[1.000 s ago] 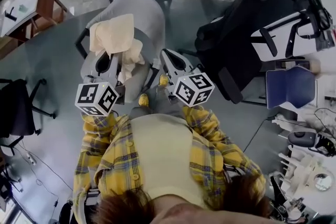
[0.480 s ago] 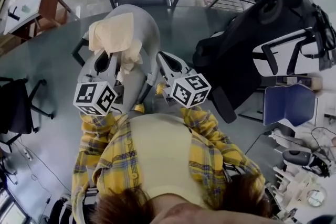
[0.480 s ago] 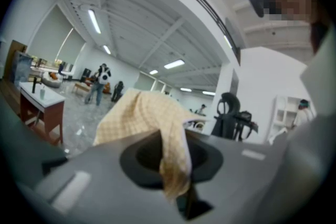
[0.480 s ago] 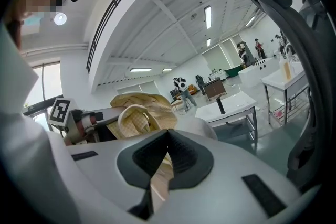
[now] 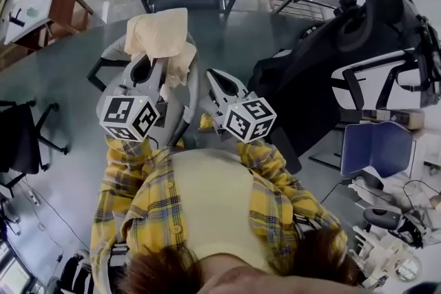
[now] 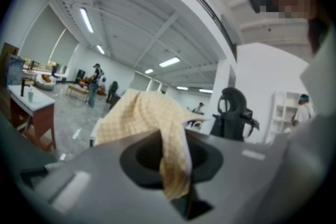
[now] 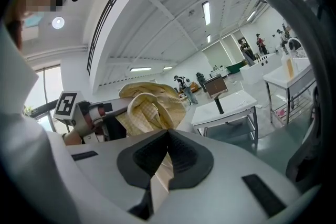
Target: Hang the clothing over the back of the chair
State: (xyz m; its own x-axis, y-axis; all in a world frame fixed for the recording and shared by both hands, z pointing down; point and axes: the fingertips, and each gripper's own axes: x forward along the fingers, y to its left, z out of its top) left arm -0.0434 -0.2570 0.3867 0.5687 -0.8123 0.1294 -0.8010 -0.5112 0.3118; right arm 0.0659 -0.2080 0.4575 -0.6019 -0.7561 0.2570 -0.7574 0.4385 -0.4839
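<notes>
The pick-up is done and the hanging itself is not. The clothing [image 5: 161, 34], a pale checked cloth, sits bunched in the air at the tip of the left gripper [image 5: 143, 67], above the far left part of the grey chair [image 5: 187, 94]. In the left gripper view the jaws are closed on a fold of it. Part of the fabric rises in a heap beyond the tips and a tail of it hangs down between the pads toward the gripper body.

The right gripper [image 5: 210, 74] is just to the right of the bundle, over the same chair. In the right gripper view its jaws are closed too, with a thin pale strip pinched between them. By its colour and its closeness to the bundle, I judge this to be an edge of the same clothing, though the head view does not show the link clearly.

Nothing is draped yet. The cloth is crumpled rather than spread, and no part of it lies flat over the chair. Which end of the grey chair is its back is hard to tell from above.

What is left, as I read it:
- Draw the two grippers apart so the clothing opens out.
- Bring it over the top edge of the back.
- Lower it so it falls on both sides.
- Let go.

The black office chair [image 5: 331, 51] on the right looks to play no part.
</notes>
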